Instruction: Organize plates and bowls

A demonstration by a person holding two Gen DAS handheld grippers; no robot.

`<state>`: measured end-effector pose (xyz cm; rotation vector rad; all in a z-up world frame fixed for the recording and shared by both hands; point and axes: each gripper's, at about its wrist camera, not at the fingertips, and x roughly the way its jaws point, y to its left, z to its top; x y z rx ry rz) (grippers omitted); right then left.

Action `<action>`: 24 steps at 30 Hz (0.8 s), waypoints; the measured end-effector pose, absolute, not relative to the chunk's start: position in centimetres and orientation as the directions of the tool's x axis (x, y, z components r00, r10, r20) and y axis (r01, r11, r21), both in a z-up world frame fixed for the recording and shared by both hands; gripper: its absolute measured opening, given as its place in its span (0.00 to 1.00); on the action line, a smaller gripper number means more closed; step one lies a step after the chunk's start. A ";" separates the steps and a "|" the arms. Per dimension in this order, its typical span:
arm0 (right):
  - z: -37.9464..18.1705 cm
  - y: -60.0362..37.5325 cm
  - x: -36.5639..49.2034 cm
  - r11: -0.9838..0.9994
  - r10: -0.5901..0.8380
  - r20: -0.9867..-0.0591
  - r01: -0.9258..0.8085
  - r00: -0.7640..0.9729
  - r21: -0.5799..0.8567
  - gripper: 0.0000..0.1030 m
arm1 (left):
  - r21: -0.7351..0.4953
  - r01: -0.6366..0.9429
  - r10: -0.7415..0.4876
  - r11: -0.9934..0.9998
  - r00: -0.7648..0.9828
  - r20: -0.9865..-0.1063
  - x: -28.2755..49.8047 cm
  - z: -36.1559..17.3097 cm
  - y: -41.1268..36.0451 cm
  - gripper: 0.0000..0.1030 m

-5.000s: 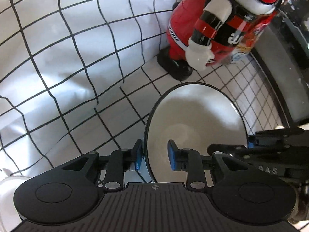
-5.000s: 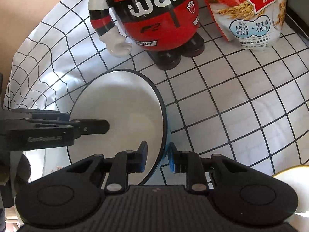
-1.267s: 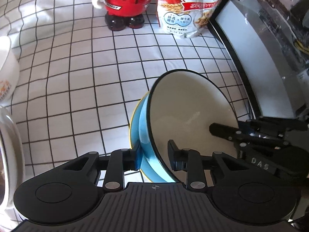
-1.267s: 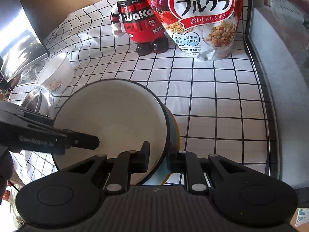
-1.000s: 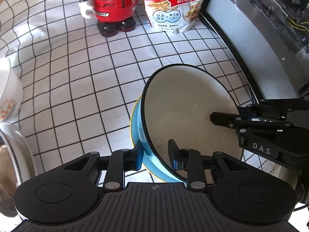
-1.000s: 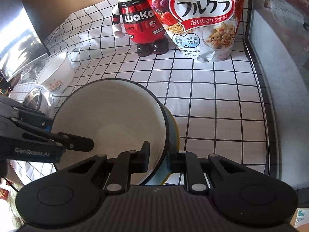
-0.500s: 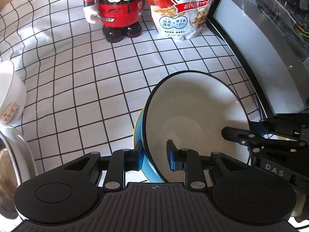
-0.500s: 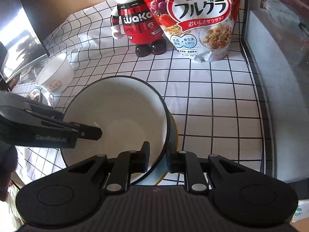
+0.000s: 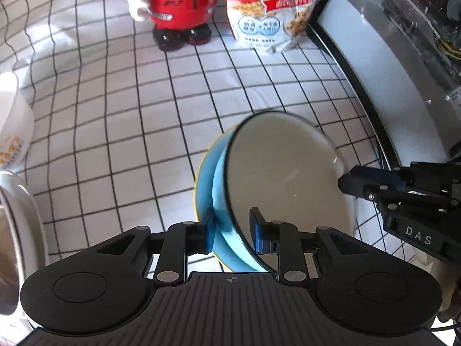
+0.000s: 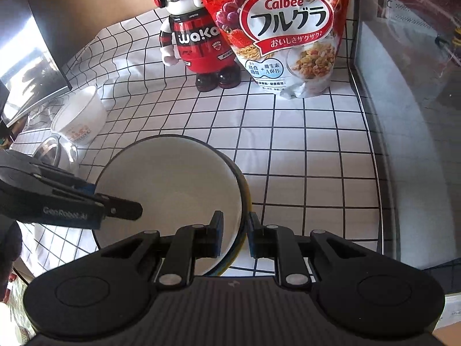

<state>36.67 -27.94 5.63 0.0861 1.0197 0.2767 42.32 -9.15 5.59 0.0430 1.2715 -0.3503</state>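
The round enamel bowl with a pale blue outside, white inside and thin black rim [image 9: 288, 178] sits tilted inside a second, yellow-rimmed blue bowl [image 9: 205, 178] on the white, black-gridded surface [image 9: 121, 121]. The left gripper [image 9: 234, 227] straddles the near rim with its jaws opening; the outer pad touches the blue wall while the inner pad stands clear of the white inside. The right gripper [image 10: 234, 232] pinches both bowls' rims at the opposite side, jaws nearly together.

The step in hand looks like nesting one bowl into the other; the upper bowl is not yet seated flat. The next move probably calls for the left gripper to let go fully and for the right to lower the rim until the bowl settles level, then release.

Behind stand a red and black figurine [image 10: 198, 43] lettered "waKo" and a red cereal bag [image 10: 288, 28] reading "Calbee", "No.1" and Japanese script. One gripper body reads "DAS", the other "GenRobot.AI". A white paper bowl [image 10: 79, 121] sits well apart
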 end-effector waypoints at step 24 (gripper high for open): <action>6.5 -27.5 37.3 0.961 0.262 -0.817 -0.218 0.515 0.171 0.17 | -0.184 0.223 -0.244 0.957 0.278 -0.929 41.8 6.2 -8.0 0.19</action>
